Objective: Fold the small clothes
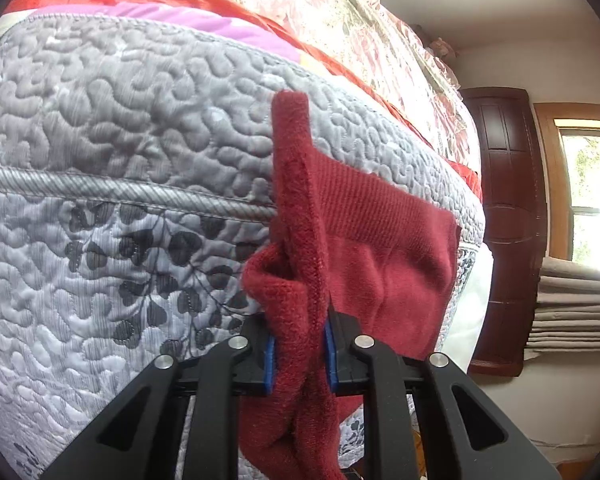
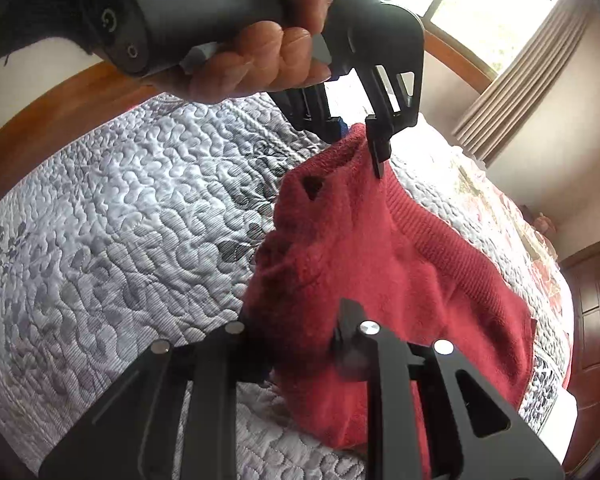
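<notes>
Quilted grey bedding (image 1: 100, 140) with a leaf print covers the bed beneath your work. Your left tongs (image 1: 299, 354) are clamped on a bunched fold of the red fleecy garment (image 1: 380, 248), its ribbed hem hanging over the quilt. Your right tongs (image 2: 300, 354) pinch another thick edge of it, held up between both.

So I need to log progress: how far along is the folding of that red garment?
Done: nothing looks folded yet. In hand: the red garment is held up over the quilt, bunched, with the left gripper and the right gripper each clamped on it. Left: lay it flat, fold it, set it down.
</notes>
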Available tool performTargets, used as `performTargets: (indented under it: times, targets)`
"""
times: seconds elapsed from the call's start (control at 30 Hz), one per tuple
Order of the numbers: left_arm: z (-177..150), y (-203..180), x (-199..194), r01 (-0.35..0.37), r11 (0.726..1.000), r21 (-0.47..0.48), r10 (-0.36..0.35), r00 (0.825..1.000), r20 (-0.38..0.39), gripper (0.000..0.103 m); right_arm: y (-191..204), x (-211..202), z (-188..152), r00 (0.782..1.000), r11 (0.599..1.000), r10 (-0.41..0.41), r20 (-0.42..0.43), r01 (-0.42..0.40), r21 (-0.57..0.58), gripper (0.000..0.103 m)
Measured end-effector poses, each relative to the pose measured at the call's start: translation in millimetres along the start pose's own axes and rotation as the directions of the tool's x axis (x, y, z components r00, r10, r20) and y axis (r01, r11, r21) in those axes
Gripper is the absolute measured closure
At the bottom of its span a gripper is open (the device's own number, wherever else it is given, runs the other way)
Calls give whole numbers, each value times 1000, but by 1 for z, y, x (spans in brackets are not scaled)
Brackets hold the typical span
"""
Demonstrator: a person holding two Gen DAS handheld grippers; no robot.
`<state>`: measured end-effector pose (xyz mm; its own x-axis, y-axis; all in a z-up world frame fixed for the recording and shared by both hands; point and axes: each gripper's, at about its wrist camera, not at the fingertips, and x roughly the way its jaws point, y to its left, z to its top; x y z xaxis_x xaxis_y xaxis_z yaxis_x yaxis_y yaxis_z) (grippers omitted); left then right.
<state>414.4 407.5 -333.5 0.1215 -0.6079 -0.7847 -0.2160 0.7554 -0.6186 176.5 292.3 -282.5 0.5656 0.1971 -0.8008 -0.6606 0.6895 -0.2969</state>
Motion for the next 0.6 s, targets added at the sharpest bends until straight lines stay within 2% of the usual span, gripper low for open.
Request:
performTargets:
  times: [0.3,0.6]
  targets:
    - [-11,-85,-17,-58,997,45,56,998,31,85,-57,-46,-10,999,984,20,33,-26,174,83]
    - [-21,-155,-6,-109,989,97,105,994,43,85,-109,-69,-36,996,943,48,73,-69,325,83]
